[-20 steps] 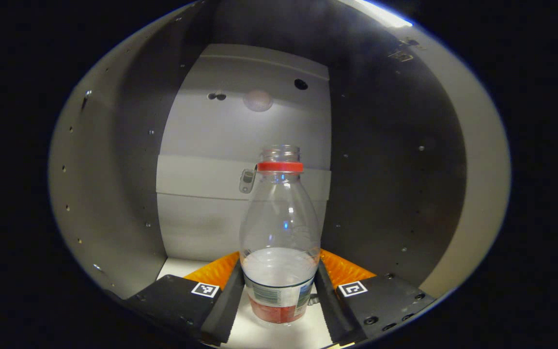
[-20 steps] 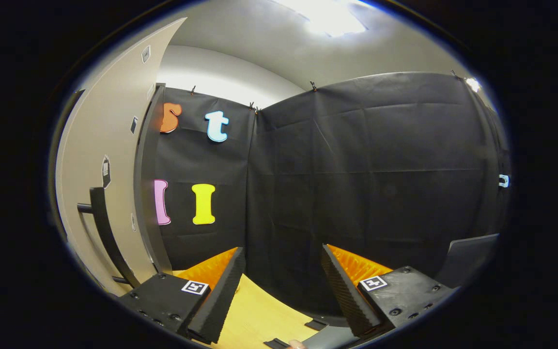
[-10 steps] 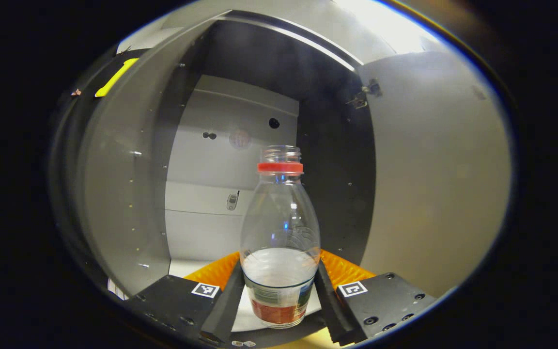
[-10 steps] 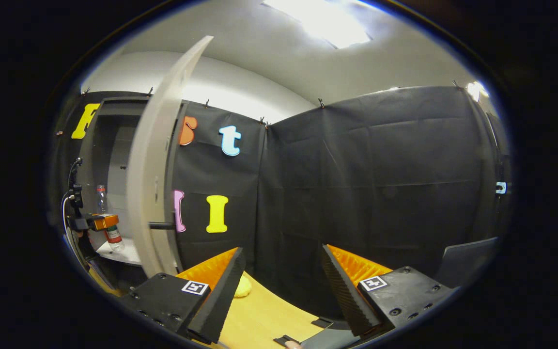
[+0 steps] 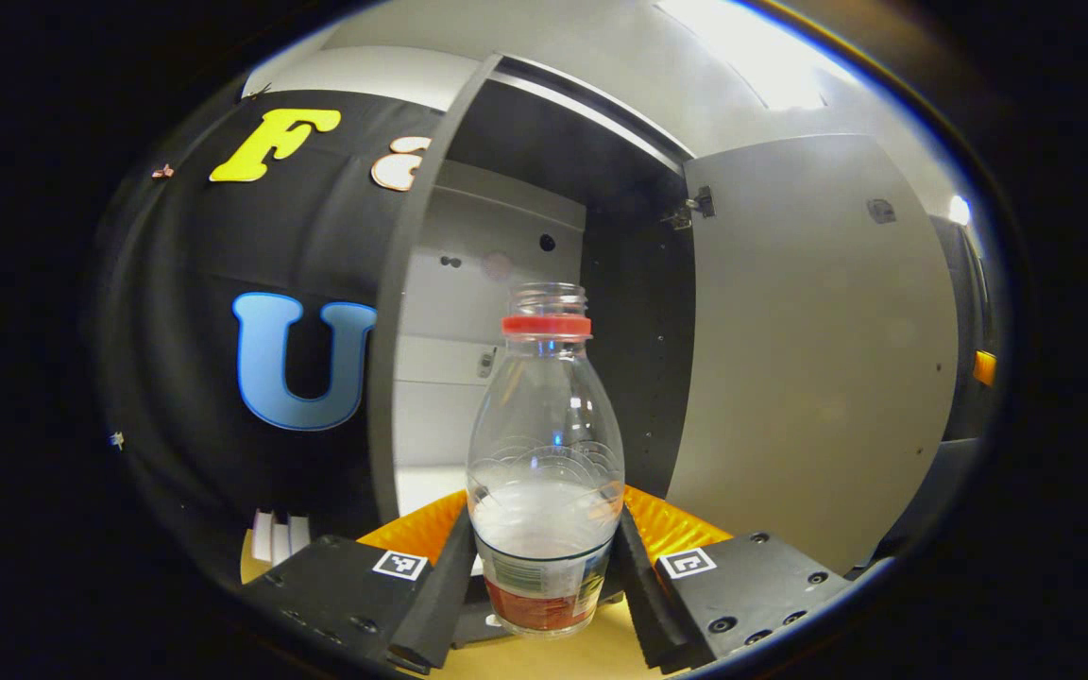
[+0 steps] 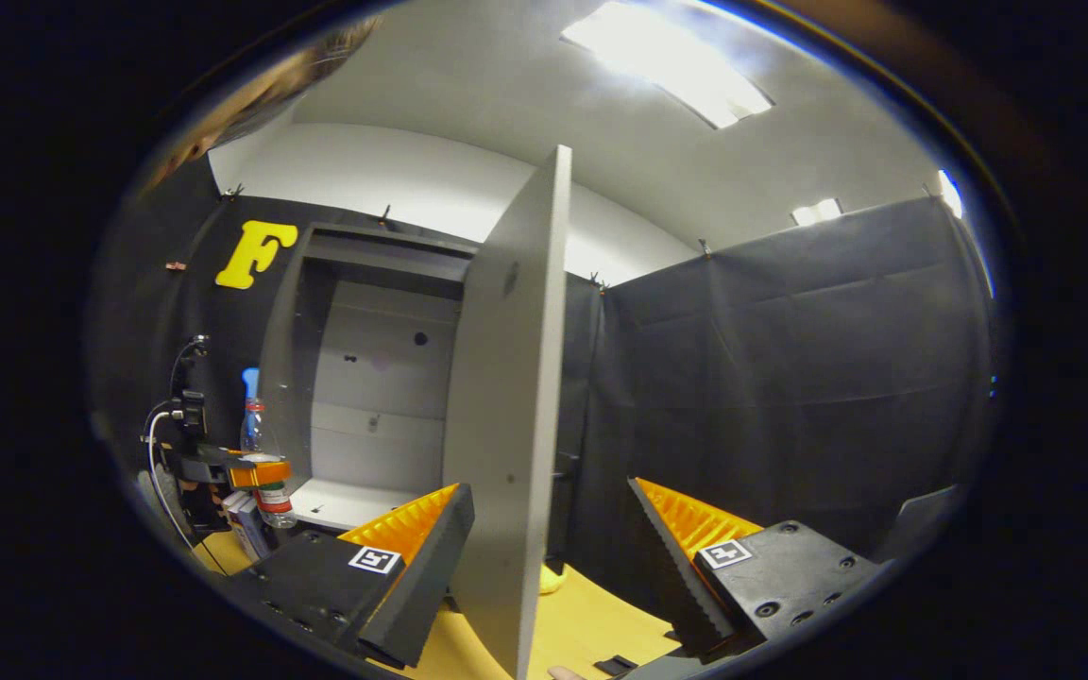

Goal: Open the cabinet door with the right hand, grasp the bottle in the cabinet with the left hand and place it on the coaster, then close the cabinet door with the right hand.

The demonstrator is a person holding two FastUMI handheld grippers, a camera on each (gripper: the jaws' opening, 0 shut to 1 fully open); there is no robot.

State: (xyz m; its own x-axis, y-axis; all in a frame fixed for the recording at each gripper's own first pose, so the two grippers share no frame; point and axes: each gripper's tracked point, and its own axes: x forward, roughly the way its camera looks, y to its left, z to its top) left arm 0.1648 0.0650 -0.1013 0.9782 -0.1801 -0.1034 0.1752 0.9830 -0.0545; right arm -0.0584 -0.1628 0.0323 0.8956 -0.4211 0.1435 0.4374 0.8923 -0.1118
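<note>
The left tongs (image 5: 544, 576) are clamping the bottle (image 5: 546, 453) low on its body, keeping it upright over the table (image 5: 591, 656) just outside the cabinet (image 5: 516, 283). The right tongs (image 6: 549, 557) are standing apart beside the open door (image 6: 506, 425), likely waiting to close it. The bottle's label (image 5: 539, 576) is too blurred to read
</note>
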